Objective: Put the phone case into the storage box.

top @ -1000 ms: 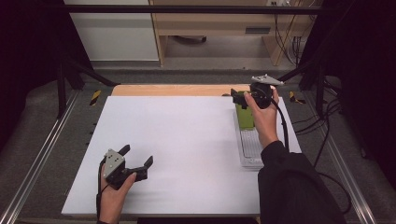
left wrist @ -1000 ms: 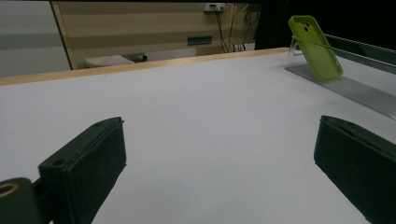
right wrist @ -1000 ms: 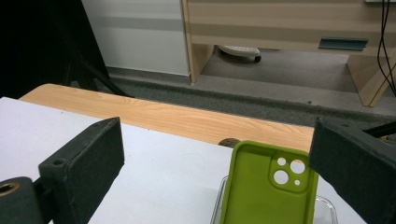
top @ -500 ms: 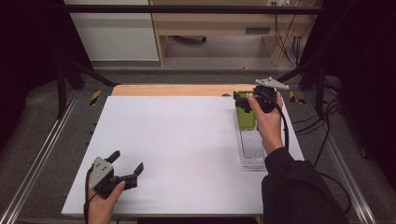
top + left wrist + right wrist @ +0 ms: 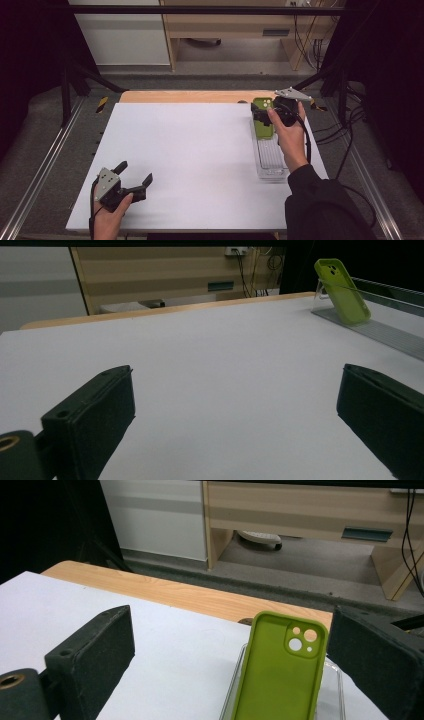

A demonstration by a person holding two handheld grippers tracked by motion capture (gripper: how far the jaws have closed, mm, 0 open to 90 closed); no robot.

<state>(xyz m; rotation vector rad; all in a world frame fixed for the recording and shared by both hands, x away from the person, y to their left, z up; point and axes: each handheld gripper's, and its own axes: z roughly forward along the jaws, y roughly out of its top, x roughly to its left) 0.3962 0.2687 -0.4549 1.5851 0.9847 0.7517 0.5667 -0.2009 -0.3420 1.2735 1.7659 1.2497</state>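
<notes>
One big white worktop [image 5: 200, 160] is seen, with lots of bare room in the middle. At the right of the frame a clear stand [image 5: 270, 160] is kept near the edge, and a green phone case [image 5: 262, 117] is leaned in it. The right tongs [image 5: 260, 117], now moved closer, are held wide open around the case, so a grab looks near. The left tongs [image 5: 134, 176] were pulled to the lower left, open and holding nothing.

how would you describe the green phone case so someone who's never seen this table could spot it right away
Start at the white board that covers the table, then go to its far right edge, where a clear ribbed stand lies. The phone case leans at that stand's far end, in front of the right tongs. It is lime green, the scene's one brightly coloured thing, with camera holes in its top corner.
</notes>
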